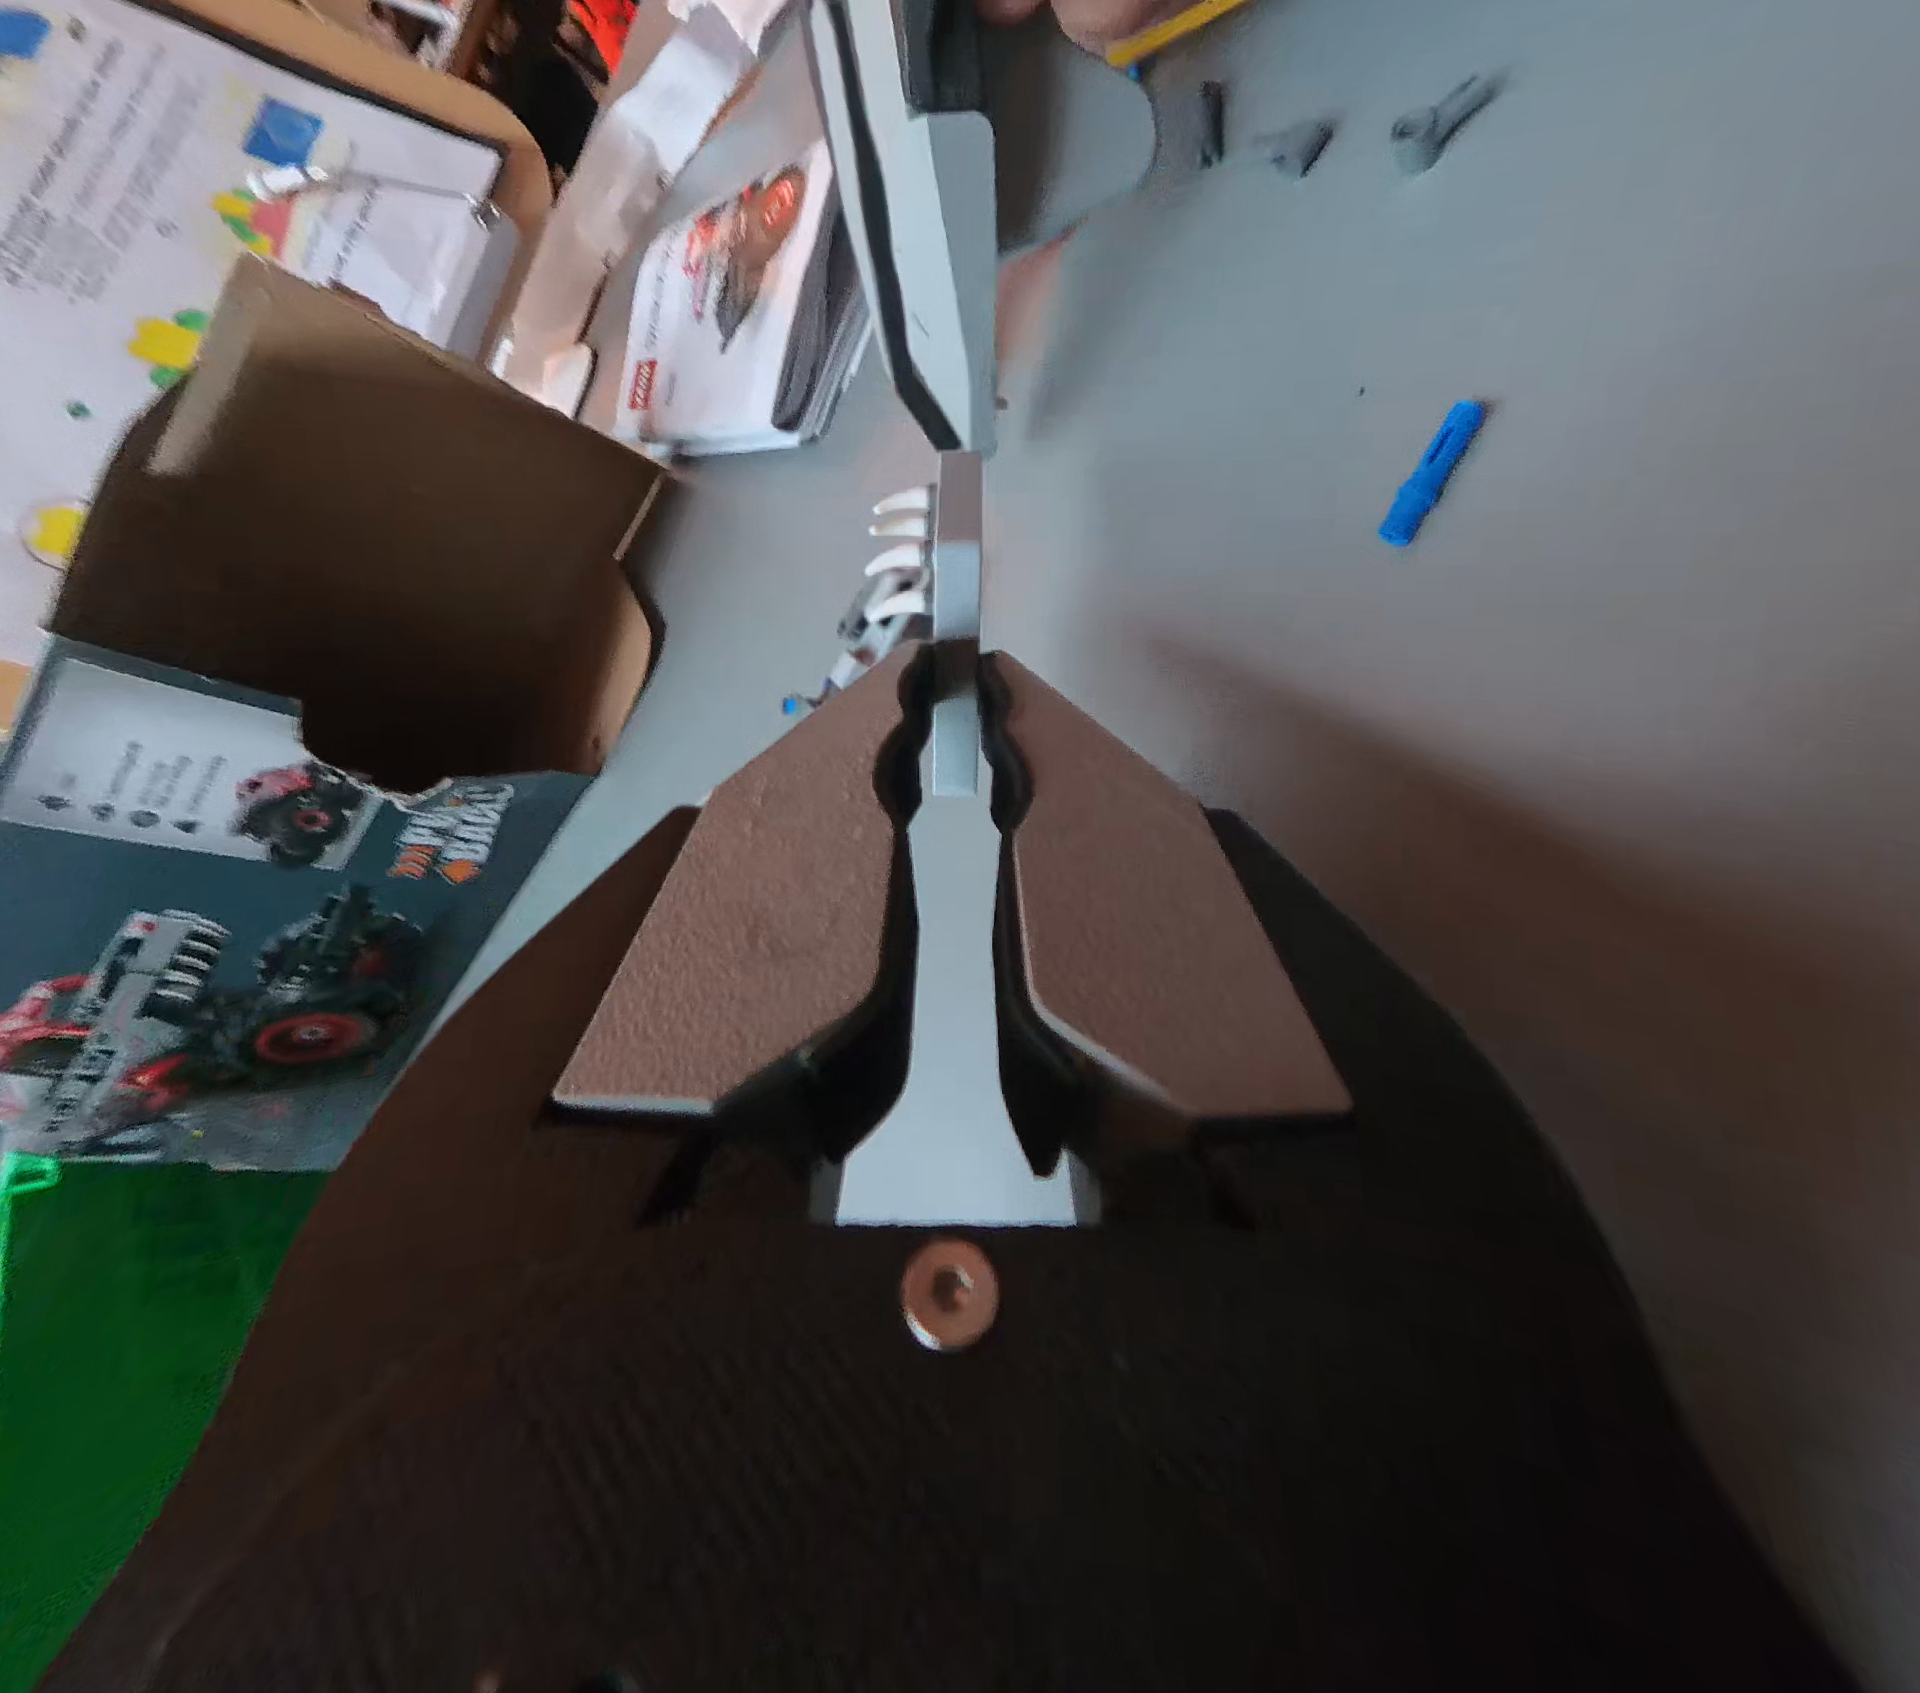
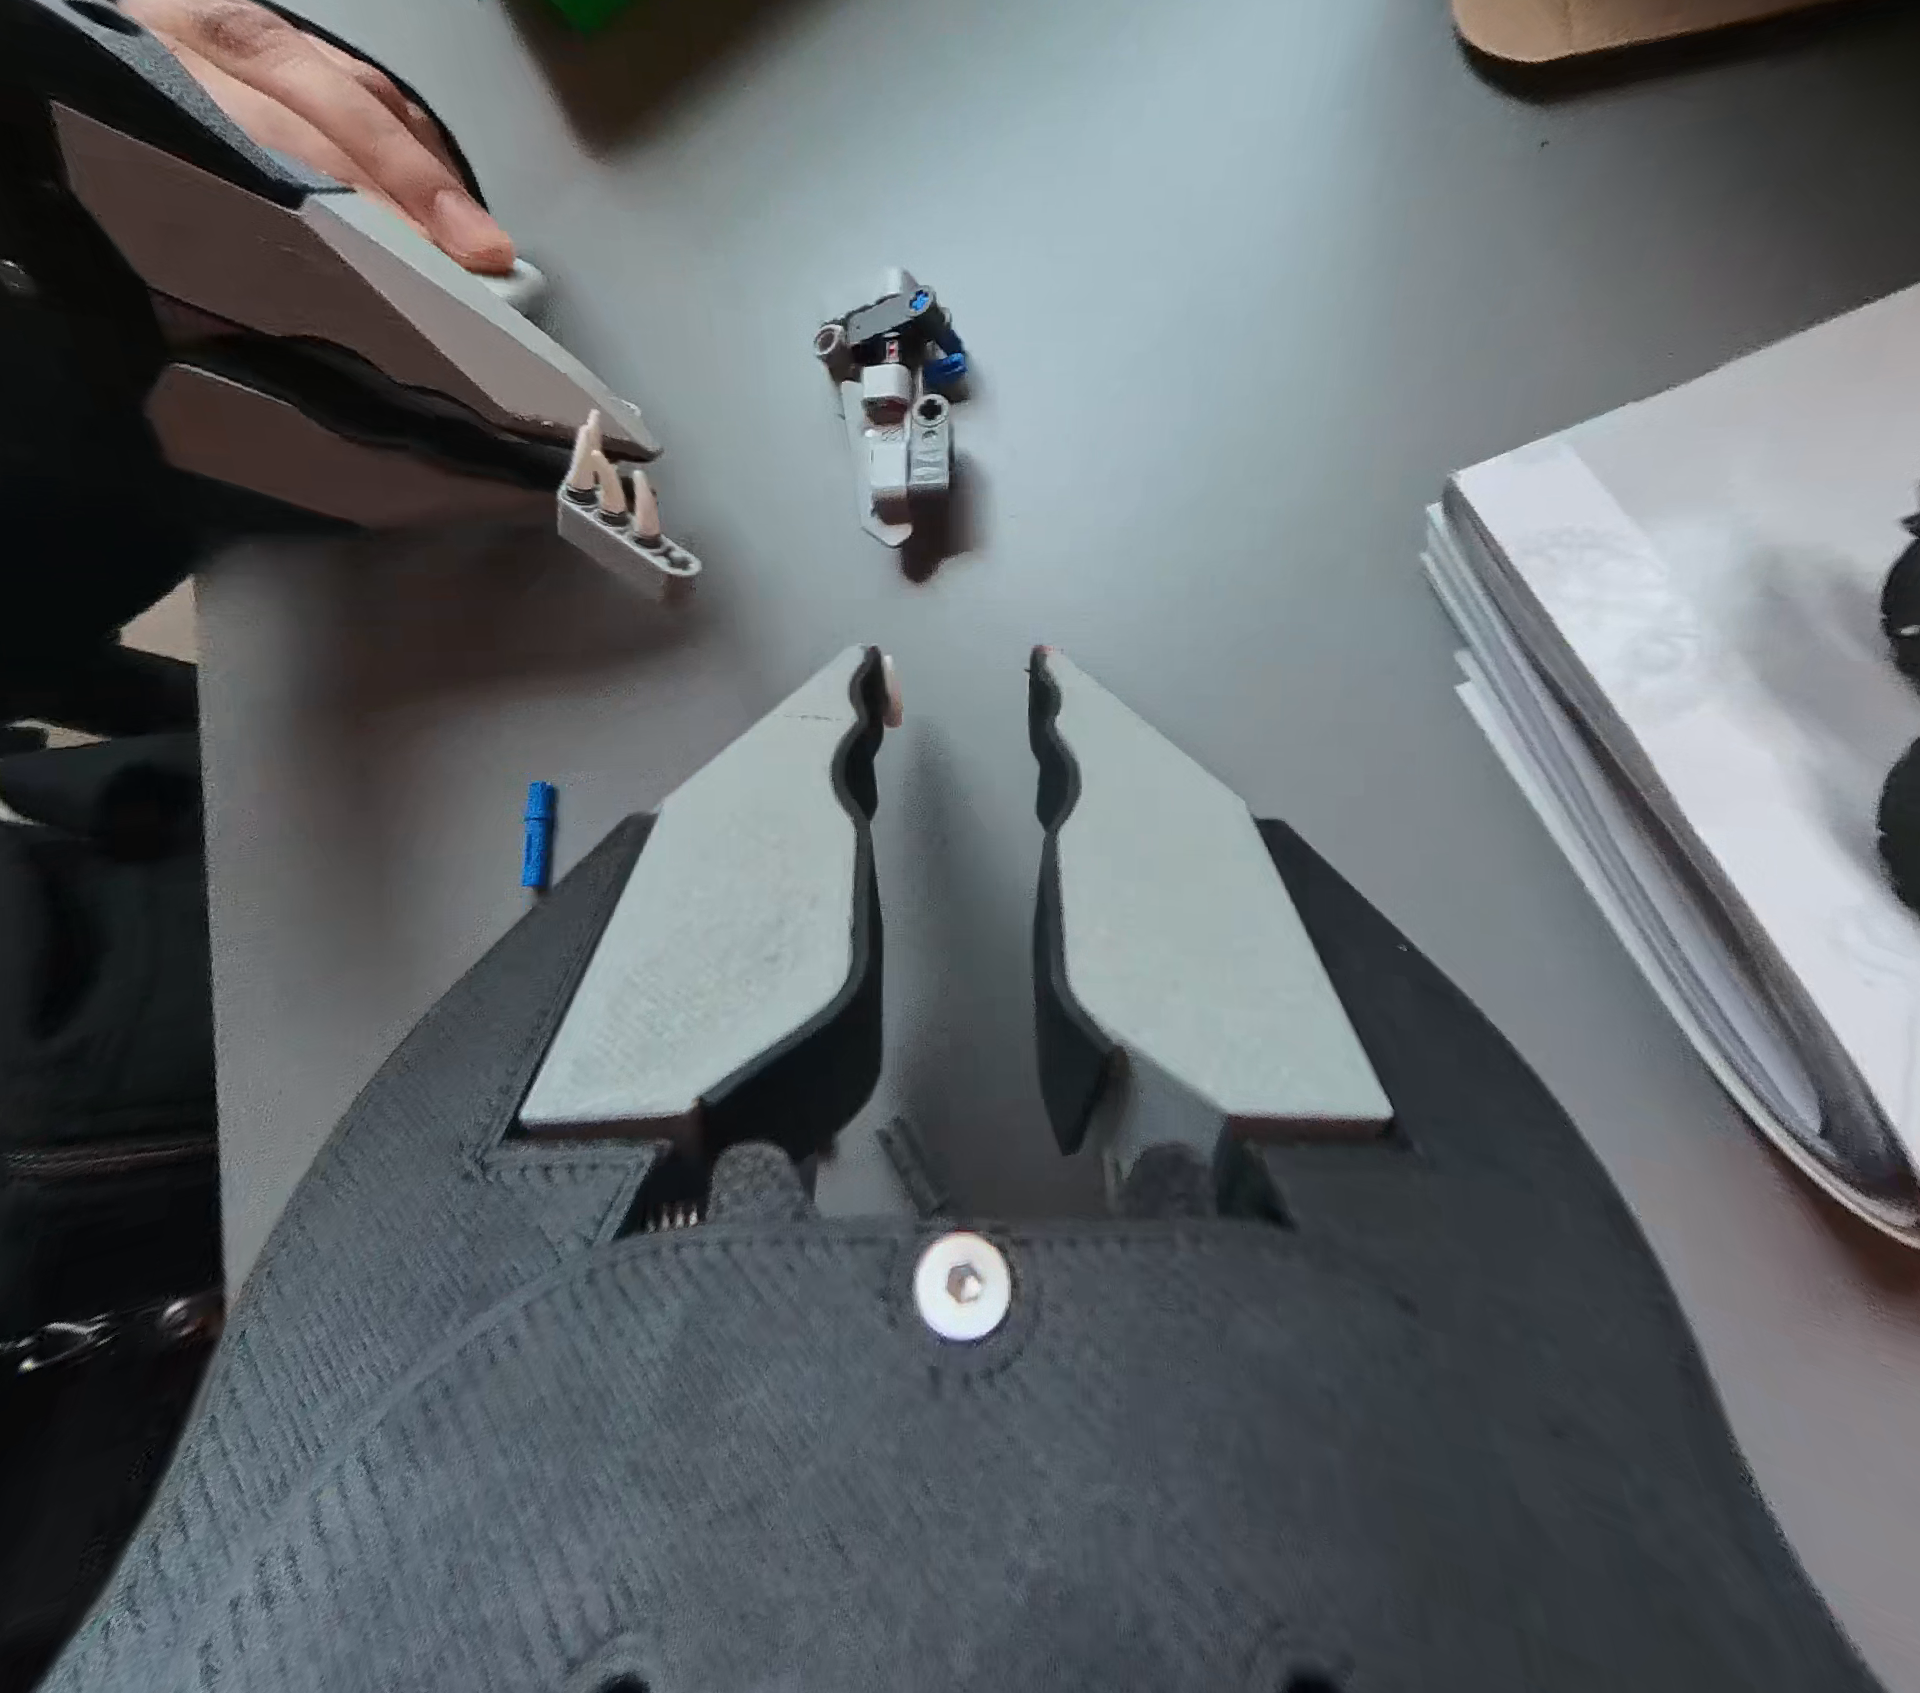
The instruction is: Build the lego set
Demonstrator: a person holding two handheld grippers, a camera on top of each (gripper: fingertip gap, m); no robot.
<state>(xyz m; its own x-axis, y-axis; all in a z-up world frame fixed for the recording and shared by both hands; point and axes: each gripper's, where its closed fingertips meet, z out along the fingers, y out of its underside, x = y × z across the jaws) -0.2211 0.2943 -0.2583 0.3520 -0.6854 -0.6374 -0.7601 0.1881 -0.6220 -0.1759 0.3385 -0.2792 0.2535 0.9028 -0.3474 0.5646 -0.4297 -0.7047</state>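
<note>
Left claw (image 1: pixel 957 677) around forward-pointing grey beam (image 1: pixel 957 604)

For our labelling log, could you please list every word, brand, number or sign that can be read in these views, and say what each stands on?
I do not copy out writing, so here is what bears it:
Set box: printed lettering and a small panel of figures beside the truck pictures.
Instruction booklet: a small logo and lines too blurred to read.
White poster: lines of text, too blurred to read.
Nothing else shows writing.

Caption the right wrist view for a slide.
Open right gripper hovers before a small lego assembly while the left gripper holds a toothed grey beam.
</note>
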